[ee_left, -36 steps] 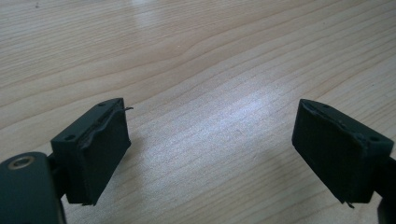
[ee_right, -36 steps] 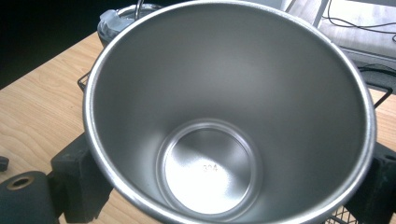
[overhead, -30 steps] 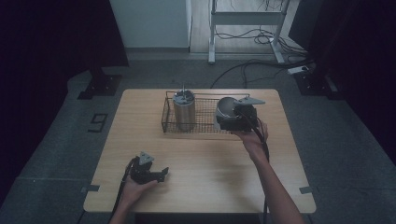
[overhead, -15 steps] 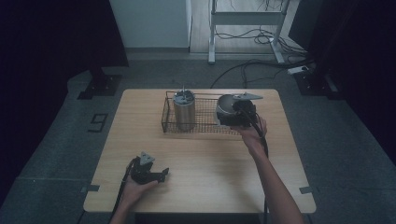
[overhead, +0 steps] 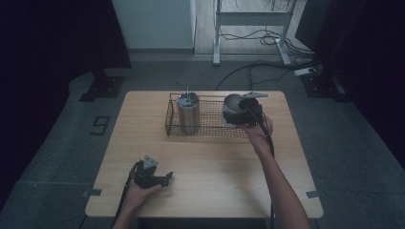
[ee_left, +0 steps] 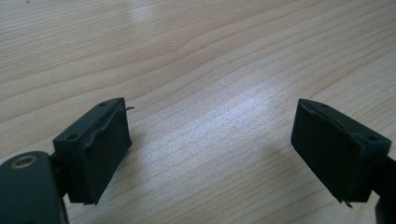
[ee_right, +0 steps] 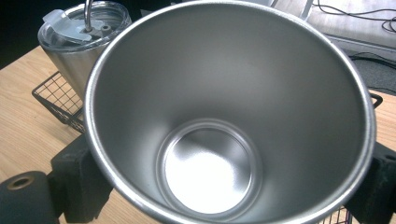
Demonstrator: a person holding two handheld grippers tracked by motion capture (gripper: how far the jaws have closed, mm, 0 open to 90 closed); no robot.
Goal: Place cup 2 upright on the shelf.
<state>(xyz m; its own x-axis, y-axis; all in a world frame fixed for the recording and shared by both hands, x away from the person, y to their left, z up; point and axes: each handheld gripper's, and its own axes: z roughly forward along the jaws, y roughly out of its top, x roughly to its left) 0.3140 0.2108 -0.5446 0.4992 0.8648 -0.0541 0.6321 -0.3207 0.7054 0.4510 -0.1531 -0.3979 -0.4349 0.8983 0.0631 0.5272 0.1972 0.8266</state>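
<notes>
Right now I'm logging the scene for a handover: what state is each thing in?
Open steel cup: lidless, empty, gripped by the right gripper at the basket.
Lidded tumbler: upright in the wire basket, lid and straw on.
Left gripper: open, jaws just narrowed, nothing between.

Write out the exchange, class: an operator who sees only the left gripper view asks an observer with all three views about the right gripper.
Operator: I see bare wood between open jaws. What does the right gripper hold?
Observer: The right gripper is shut on an open, empty steel cup.
Operator: What stands near it?
Observer: A lidded tumbler stands in the wire basket, to the cup's left in the high view.
</notes>
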